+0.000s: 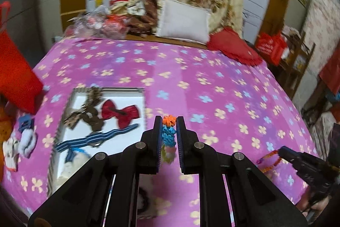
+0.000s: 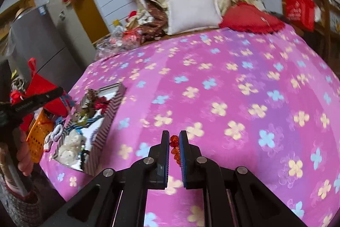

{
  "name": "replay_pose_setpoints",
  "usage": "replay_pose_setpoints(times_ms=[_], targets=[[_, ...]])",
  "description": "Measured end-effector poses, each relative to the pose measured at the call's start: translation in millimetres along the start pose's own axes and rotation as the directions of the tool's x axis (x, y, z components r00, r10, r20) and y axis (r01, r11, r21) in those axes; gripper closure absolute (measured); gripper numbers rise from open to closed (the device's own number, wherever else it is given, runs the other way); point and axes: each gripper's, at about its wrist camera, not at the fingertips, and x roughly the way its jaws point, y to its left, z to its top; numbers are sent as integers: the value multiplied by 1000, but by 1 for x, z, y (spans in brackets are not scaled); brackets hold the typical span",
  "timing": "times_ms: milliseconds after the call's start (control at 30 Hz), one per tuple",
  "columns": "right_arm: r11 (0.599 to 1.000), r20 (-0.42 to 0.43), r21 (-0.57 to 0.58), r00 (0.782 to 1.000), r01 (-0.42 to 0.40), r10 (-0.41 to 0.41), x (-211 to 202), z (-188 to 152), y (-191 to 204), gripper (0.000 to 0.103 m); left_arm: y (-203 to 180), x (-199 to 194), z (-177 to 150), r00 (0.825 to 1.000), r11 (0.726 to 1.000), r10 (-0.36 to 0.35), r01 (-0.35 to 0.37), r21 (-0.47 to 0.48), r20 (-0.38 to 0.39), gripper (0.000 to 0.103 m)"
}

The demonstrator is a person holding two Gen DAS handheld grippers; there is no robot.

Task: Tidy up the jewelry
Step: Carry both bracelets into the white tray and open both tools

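The braided bracelet [image 1: 169, 135], orange, blue and pale yellow in bands, was held clamped between the fingers of the left gripper [image 1: 169, 122], its long axis running along the fingers and its lower part hanging below them, above the flowered purple bedspread [image 1: 212, 78]. The right gripper [image 2: 174, 137] was closed on a string of red beads [image 2: 175, 150]; in the left wrist view further coloured loops hung from it, and whether these belong to the same piece could not be told.

The striped-edged jewelry box [image 1: 108, 88] lay open on the bedspread, forward and to the left of the left gripper and well apart from the right one. The left gripper was judged the nearer, so the coming move calls for a carry leftward over the box rim.

The box held a red bow [image 1: 120, 113], a brown patterned bow [image 1: 87, 114], a blue striped ribbon [image 1: 95, 138] and a white fluffy piece [image 2: 70, 149]. An orange basket [image 2: 39, 135] stood just beyond the box.
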Motion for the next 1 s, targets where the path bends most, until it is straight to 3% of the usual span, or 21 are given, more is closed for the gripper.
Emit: replay_pose_setpoints(times_ms=[200,367,600,700,833,1000], targets=[[993,-43,-102,997,-62,58,19,22,65,95,65,4,-2,1000,993,27,-28,-118,-8,91],[981,-100,-155,989,-121,106,54,37,116,95,116,37,12,997,982,54,-63,-177,-55,91],[957,-166,-239,978,-166,128,118,58,193,95,164,78,15,996,968,30,-50,-245,-84,91],[951,-203,-249,970,-182,133,149,64,220,95,176,93,21,993,967,59,-81,-242,-99,91],[951,-247,-236,959,-200,140,189,67,246,95,192,108,24,990,960,59,-91,-266,-125,92],[959,-292,-212,949,-188,121,224,57,249,95,204,127,14,978,954,53,-109,-280,-200,92]])
